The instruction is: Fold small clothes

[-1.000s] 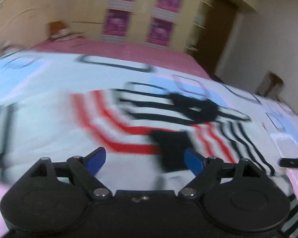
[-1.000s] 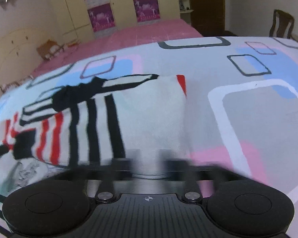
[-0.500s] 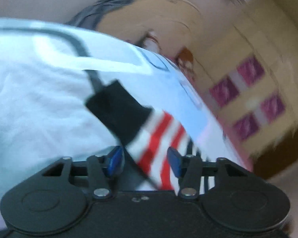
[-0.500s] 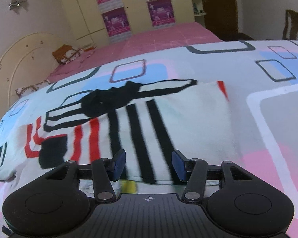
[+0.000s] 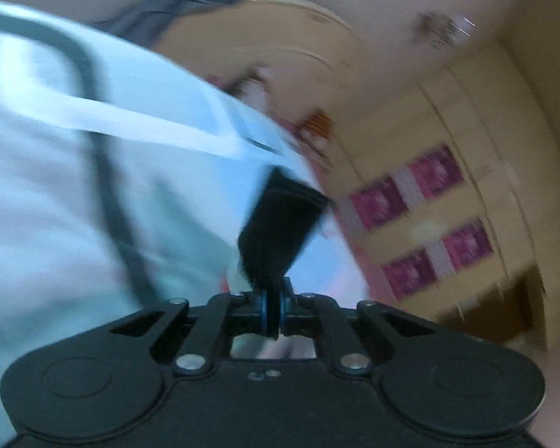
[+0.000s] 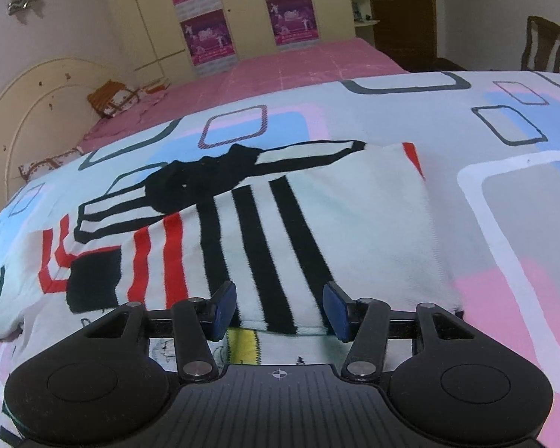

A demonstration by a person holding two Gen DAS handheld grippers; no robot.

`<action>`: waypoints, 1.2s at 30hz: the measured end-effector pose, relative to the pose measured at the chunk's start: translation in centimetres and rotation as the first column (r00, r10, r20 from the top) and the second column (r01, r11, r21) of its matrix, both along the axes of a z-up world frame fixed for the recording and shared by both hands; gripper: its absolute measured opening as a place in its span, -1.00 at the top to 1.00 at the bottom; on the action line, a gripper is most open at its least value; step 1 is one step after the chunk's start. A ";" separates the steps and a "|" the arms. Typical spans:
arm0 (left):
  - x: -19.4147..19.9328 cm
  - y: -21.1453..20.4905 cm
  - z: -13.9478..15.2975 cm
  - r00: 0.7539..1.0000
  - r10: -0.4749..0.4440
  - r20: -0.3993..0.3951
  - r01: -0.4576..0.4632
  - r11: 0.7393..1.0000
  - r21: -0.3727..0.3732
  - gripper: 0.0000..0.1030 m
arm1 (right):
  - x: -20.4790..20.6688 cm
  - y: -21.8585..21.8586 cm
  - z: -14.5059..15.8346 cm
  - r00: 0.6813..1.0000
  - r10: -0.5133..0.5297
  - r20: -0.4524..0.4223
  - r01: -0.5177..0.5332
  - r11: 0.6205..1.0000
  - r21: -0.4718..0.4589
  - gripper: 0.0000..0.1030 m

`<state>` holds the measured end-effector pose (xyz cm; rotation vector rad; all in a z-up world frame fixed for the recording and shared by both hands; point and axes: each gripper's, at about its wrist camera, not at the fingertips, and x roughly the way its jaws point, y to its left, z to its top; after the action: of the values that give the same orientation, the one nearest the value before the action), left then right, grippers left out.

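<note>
A small white sweater (image 6: 317, 231) with black and red stripes lies on the patterned bedspread (image 6: 522, 224), partly folded, its black collar (image 6: 201, 179) at the far side. My right gripper (image 6: 280, 308) is open, its blue pads on either side of the sweater's near edge. In the blurred, tilted left wrist view my left gripper (image 5: 273, 311) is shut on a black cuff (image 5: 280, 227) of the sweater, which sticks up from the pads. The black cuff on the sweater's left (image 6: 93, 283) lies flat in the right wrist view.
A pink bed (image 6: 280, 71) with a cream headboard (image 6: 37, 93) stands beyond. Wardrobes with purple posters (image 6: 205, 33) line the back wall. A wooden chair (image 6: 541, 44) and a dark door (image 6: 403, 7) are at the far right.
My left gripper has closed on the black cuff and swung leftward, tilting. My right gripper has opened wider and stays at the sweater's near edge.
</note>
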<state>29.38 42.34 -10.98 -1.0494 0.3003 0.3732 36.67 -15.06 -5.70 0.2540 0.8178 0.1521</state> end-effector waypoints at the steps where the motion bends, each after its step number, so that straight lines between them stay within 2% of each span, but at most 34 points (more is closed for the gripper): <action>1: 1.1 -1.1 0.7 0.999 -0.049 0.009 0.049 0.999 0.021 0.89 | -0.1 -0.1 0.0 1.000 -0.005 0.002 0.005 1.000 0.002 -0.02; 3: 3.2 -3.7 2.1 0.989 -0.144 0.020 0.142 0.988 0.063 0.89 | -0.2 -0.5 0.1 1.000 -0.015 0.009 0.015 1.000 0.007 -0.02; 5: 5.3 -7.2 3.1 0.969 -0.246 0.024 0.243 0.966 0.092 0.89 | -0.3 -0.9 0.3 1.000 -0.028 0.014 0.028 1.000 0.014 -0.02; 7: 7.7 -10.9 4.0 0.937 -0.350 0.008 0.346 0.930 0.125 0.89 | -0.5 -1.3 0.4 0.999 -0.038 0.017 0.037 0.999 0.022 -0.02; 12: 12.2 -19.8 5.1 0.847 -0.531 -0.039 0.529 0.830 0.179 0.89 | -0.9 -2.8 0.6 0.998 -0.064 0.022 0.063 0.997 0.043 -0.02; 15: 14.2 -24.9 5.3 0.777 -0.619 -0.115 0.627 0.744 0.231 0.89 | -1.4 -3.7 0.7 0.997 -0.079 0.026 0.078 0.995 0.059 -0.02; 21: 17.2 -34.7 4.1 0.590 -0.753 -0.291 0.803 0.509 0.311 0.89 | -2.5 -6.2 0.8 0.992 -0.117 0.034 0.114 0.990 0.085 -0.02; 24: 17.1 -37.6 2.6 0.521 -0.781 -0.346 0.848 0.427 0.314 0.89 | -3.0 -7.9 0.6 0.988 -0.150 0.026 0.147 0.983 0.106 -0.02; 26: 15.6 -40.5 1.4 0.474 -0.794 -0.381 0.876 0.382 0.294 0.88 | -3.6 -8.7 0.5 0.986 -0.164 0.029 0.160 0.981 0.111 -0.02; 27: 15.8 -41.1 0.8 0.456 -0.796 -0.398 0.886 0.366 0.283 0.85 | -3.8 -9.1 0.6 0.985 -0.170 0.030 0.165 0.980 0.115 -0.02; 28: 15.2 -41.5 0.3 0.451 -0.796 -0.404 0.889 0.361 0.281 0.80 | -4.0 -9.4 0.6 0.984 -0.174 0.032 0.169 0.978 0.122 -0.03; 31: 15.3 -41.9 -0.3 0.439 -0.822 -0.364 0.892 0.349 0.287 0.27 | -4.4 -10.2 0.9 0.982 -0.184 0.037 0.178 0.976 0.129 -0.03; 32: 15.1 -42.1 -0.3 0.425 -0.835 -0.349 0.897 0.337 0.288 -0.05 | -4.5 -10.3 1.0 0.982 -0.186 0.040 0.179 0.975 0.130 -0.03; 33: 14.9 -42.3 -0.2 0.410 -0.847 -0.339 0.901 0.318 0.295 -0.24 | -4.4 -10.4 1.0 0.981 -0.187 0.041 0.180 0.974 0.137 -0.03; 35: 14.6 -42.7 0.3 0.398 -0.847 -0.352 0.903 0.294 0.315 -0.26 | -4.1 -10.4 1.0 0.983 -0.181 0.036 0.172 0.970 0.169 -0.04; 36: 14.0 -42.4 0.7 0.409 -0.842 -0.353 0.895 0.295 0.334 -0.26 | -3.9 -10.3 1.0 0.984 -0.176 0.033 0.167 0.968 0.187 -0.04</action>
<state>43.39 -0.02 -10.24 -0.2214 0.8013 -0.5202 32.75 -25.31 -4.65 0.4914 0.7294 0.0709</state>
